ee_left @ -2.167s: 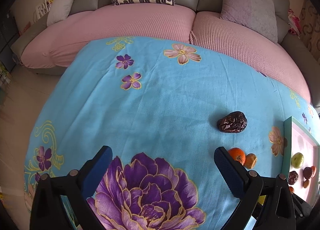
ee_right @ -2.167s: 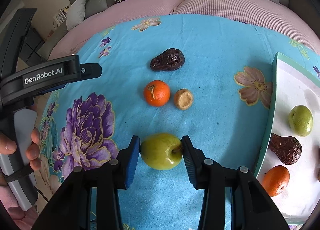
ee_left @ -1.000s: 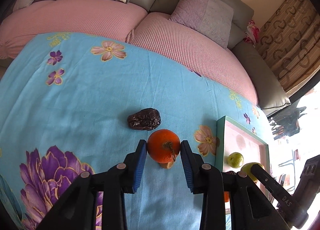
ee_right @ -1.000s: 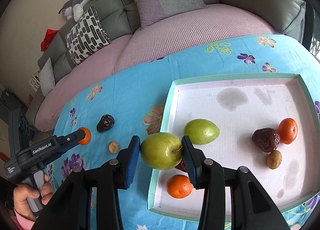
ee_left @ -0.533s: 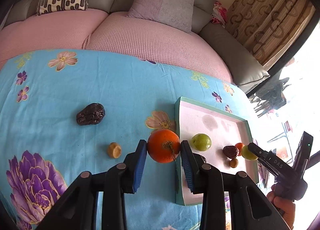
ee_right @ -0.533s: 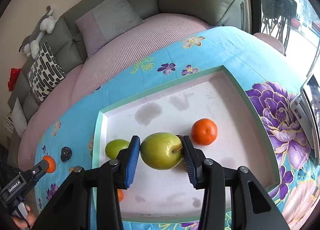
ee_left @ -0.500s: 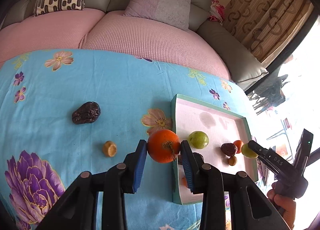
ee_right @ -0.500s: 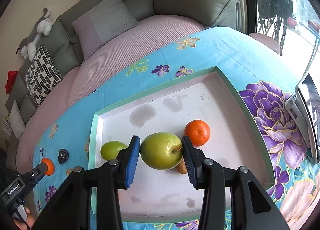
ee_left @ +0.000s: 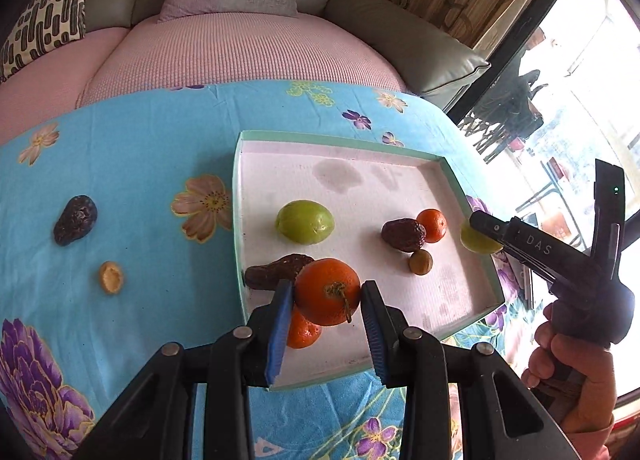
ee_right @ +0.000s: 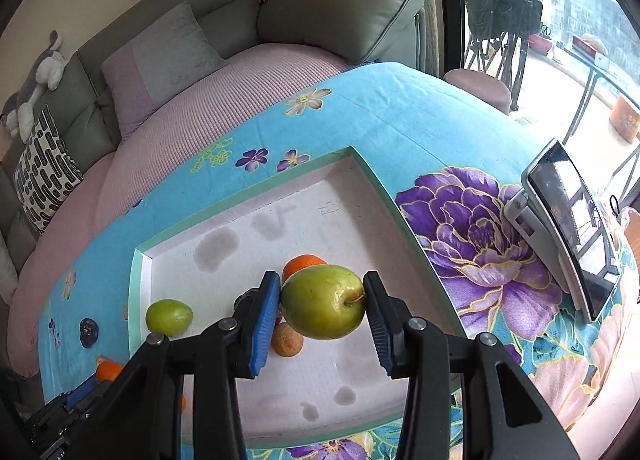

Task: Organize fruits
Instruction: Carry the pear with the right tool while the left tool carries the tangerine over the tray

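Observation:
My left gripper [ee_left: 327, 324] is shut on an orange mandarin [ee_left: 327, 291], held above the near left corner of the white tray with a green rim [ee_left: 472, 204]. My right gripper [ee_right: 322, 326] is shut on a green apple [ee_right: 322, 302] over the tray's [ee_right: 256, 192] middle right; the left wrist view shows that apple [ee_left: 478, 240] at the tray's right edge. In the tray lie a green fruit [ee_left: 305, 221], two dark dates [ee_left: 403, 235] [ee_left: 276, 271], two mandarins [ee_left: 432, 225] [ee_left: 303, 334] and a small brown fruit [ee_left: 421, 262].
On the blue flowered cloth left of the tray lie a dark date [ee_left: 75, 220] and a small tan fruit [ee_left: 111, 277]. A phone on a stand [ee_right: 568, 236] stands right of the tray. A pink and grey sofa [ee_left: 224, 40] runs behind the table. A hand [ee_left: 572, 372] holds the right gripper's handle.
Both grippers have swung right with their fruit. The left one now holds the mandarin over the tray's near left corner; the right one carries the apple further across the tray.

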Tool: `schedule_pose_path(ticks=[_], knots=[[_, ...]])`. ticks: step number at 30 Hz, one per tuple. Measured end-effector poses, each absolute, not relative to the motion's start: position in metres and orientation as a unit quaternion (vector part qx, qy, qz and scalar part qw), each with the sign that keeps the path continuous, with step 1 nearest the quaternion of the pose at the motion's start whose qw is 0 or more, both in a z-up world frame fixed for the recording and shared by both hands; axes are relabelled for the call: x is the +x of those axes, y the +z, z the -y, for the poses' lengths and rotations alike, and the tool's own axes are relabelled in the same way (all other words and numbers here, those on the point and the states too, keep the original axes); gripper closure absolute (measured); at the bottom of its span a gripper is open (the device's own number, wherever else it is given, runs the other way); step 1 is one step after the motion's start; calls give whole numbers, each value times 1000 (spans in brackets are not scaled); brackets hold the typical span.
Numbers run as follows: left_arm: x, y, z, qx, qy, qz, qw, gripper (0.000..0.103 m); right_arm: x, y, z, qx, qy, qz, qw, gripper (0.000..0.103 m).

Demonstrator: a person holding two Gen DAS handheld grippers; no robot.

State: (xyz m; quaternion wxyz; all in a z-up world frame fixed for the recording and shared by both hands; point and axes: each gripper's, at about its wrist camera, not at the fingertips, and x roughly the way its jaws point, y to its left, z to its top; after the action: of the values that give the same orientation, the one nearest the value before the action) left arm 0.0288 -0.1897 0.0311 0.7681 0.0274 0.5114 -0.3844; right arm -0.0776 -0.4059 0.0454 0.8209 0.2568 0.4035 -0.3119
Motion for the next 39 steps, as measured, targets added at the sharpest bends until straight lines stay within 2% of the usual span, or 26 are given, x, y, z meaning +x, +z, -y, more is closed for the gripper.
schedule_pose_path(ticks=[15, 30, 39], knots=[[6, 4, 233, 75, -382, -517, 762, 66, -84, 38, 421, 255, -330, -419, 807, 59], [3, -19, 239, 105, -366, -535, 754, 66, -78, 6, 428, 264, -317, -468, 781, 59], [1, -19, 243, 114, -364, -532, 756, 66, -76, 6, 426, 251, -320, -472, 782, 58]])
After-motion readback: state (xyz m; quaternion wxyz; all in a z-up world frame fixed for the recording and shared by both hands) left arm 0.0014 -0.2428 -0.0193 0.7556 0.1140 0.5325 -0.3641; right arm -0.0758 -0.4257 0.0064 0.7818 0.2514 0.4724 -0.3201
